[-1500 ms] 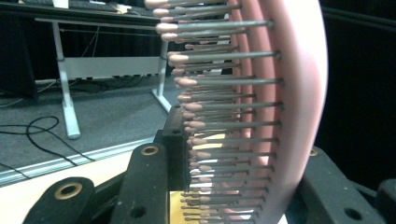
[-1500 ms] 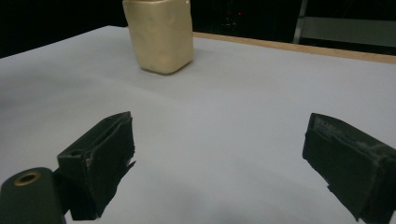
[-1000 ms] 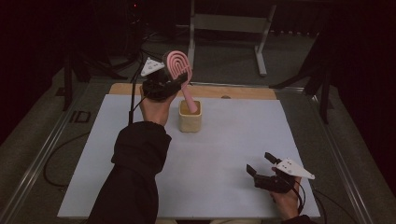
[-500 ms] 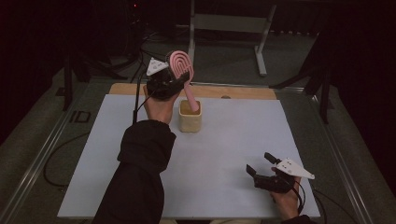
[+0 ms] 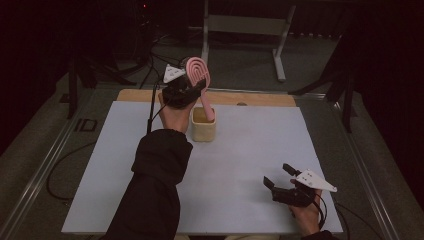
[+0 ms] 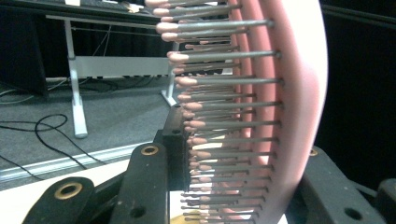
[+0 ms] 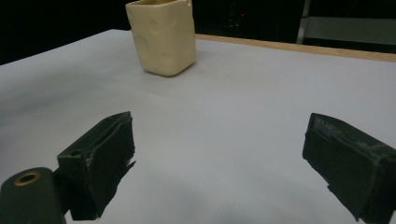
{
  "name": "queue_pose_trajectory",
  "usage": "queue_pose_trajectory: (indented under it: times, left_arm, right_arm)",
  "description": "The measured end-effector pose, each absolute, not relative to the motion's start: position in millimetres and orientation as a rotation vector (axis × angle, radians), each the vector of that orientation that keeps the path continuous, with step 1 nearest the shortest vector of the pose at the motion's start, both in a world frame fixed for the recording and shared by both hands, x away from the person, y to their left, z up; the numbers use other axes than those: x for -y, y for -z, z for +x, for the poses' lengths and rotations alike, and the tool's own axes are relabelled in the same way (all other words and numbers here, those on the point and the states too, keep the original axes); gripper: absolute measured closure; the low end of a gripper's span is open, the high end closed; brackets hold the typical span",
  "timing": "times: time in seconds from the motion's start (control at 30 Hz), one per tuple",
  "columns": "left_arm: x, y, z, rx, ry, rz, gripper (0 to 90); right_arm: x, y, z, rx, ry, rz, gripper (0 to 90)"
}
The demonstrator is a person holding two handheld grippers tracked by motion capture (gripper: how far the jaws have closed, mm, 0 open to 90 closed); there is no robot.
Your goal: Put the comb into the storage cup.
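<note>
High view shows the left claw (image 5: 192,87) clamped on a pink hairbrush (image 5: 199,75), whose handle dips into the cream cup (image 5: 203,131). Right claw (image 5: 281,176) rests open and empty on the white worktop (image 5: 250,145), well apart from the cup.

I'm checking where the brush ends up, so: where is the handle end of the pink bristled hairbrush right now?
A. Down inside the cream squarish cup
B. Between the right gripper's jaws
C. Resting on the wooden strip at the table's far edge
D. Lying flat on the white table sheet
A: in the high view the pink bristled hairbrush, clamped at its head by the left gripper, slants down with its handle inside the cream squarish cup.
</note>
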State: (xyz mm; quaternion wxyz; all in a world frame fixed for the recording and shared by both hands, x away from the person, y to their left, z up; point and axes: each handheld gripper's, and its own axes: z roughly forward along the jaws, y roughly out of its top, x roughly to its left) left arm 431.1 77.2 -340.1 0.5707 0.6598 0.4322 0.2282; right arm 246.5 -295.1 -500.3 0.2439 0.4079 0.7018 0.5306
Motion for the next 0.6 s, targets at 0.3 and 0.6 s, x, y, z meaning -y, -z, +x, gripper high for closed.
queue_pose_trajectory:
  times: [0.3,0.6]
  left_arm:
    - [-76.1,342.0,432.0,-1.016,-0.542,1.553,64.7]
    - [-72.5,347.3,435.1,-1.022,-0.542,1.559,64.7]
  right_arm:
    - [294.9,500.7,246.4,-1.917,-1.454,1.120,8.7]
    - [293.2,501.4,246.9,-1.926,-1.454,1.112,8.8]
